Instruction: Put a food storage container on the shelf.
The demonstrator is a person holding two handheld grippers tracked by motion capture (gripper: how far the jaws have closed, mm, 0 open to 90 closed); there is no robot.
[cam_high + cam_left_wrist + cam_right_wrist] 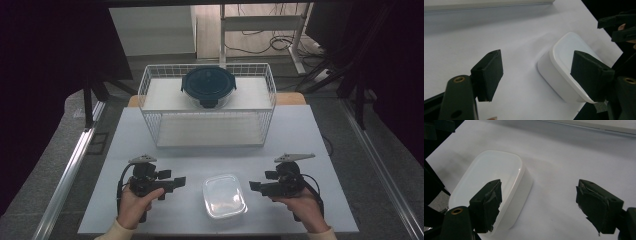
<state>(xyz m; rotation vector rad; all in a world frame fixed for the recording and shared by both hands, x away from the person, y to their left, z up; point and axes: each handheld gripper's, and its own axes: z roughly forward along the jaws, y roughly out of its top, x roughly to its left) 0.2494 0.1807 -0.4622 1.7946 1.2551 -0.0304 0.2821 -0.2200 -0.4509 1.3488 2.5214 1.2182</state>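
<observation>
A clear rectangular plastic container with a lid (224,196) lies on the white table near its front edge, between my two grippers. My left gripper (176,182) is just left of it, open, nothing between its jaws. My right gripper (255,187) is just right of it, also open and empty. In the left gripper view the container (564,67) sits ahead to the right, partly behind the right jaw. The right gripper view has the container (496,182) ahead to the left, behind the left jaw. A round glass bowl with a dark lid (208,86) stands on a white wire rack (207,126) at the back.
The white table (310,145) has bare surface on both sides of the rack. The rack's lower shelf (210,134) is open toward me. A metal rail (70,175) runs along the left and a desk frame with cables (280,42) stands behind the table.
</observation>
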